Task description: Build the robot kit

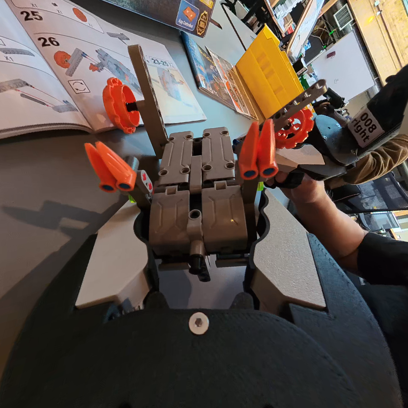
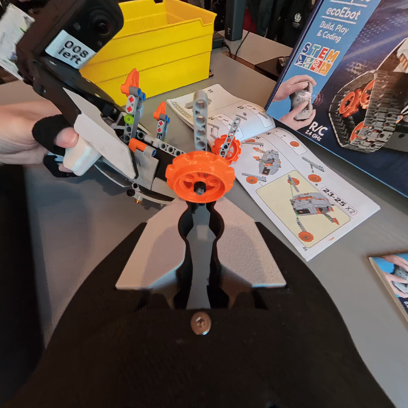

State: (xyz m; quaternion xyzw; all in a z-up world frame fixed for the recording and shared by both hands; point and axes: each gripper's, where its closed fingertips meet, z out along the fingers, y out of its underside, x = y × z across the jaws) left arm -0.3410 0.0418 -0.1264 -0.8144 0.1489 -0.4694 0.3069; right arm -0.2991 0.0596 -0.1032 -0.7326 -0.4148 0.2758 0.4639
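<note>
Grey plastic fills our left gripper: its fingers are clamped on the sides of a toy body with orange spikes and an arm ending in an orange wheel. Our right gripper is pinched tight on a second wheel-and-beam piece, held just beside the toy body above the grey table. An open instruction booklet, a yellow bin and a toy box lie beyond.
</note>
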